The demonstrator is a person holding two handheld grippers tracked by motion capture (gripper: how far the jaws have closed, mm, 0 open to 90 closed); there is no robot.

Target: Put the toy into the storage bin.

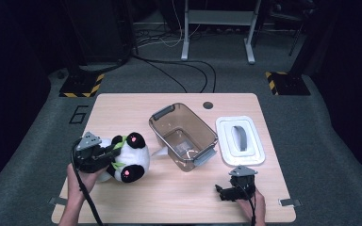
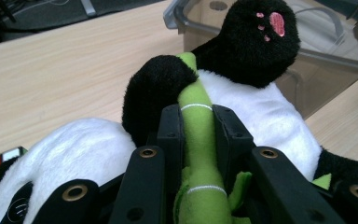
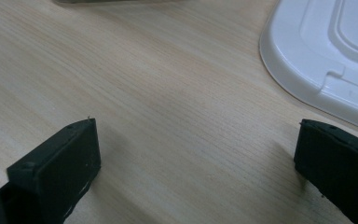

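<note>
1. Jaws of the left gripper [image 2: 196, 135] are pinched on the green bamboo stalk [image 2: 196, 116] sewn to the panda plush [image 2: 270, 116]; the left gripper view shows the stalk squeezed between the two black jaws, with white stitched rings above and below the grip.
2. From the high view, the left gripper [image 1: 107, 153] sits at the left of the tabletop [image 1: 136, 106], held by a hand [image 1: 82, 176], and the panda plush [image 1: 131, 157] lies right against it on the wood, its pink paw pads facing up.
3. At the bottom left edge of the left gripper view a colourful cube [image 2: 0, 161] peeks out beside the plush; the high view hides it.
4. Just right of the plush, the clear brown bin [image 1: 184, 136] stands open with grey handles; the left gripper view shows its wall close behind the panda's foot.
5. Right of the bin lies the white lid [image 1: 240, 140], flat, with a grey handle.
6. Near the front right edge, the right gripper [image 1: 226, 190] rests low by a hand [image 1: 257, 205]. Its own view shows the jaws spread wide over bare wood, holding nothing, with the white lid [image 3: 326, 56] near at upper right.
</note>
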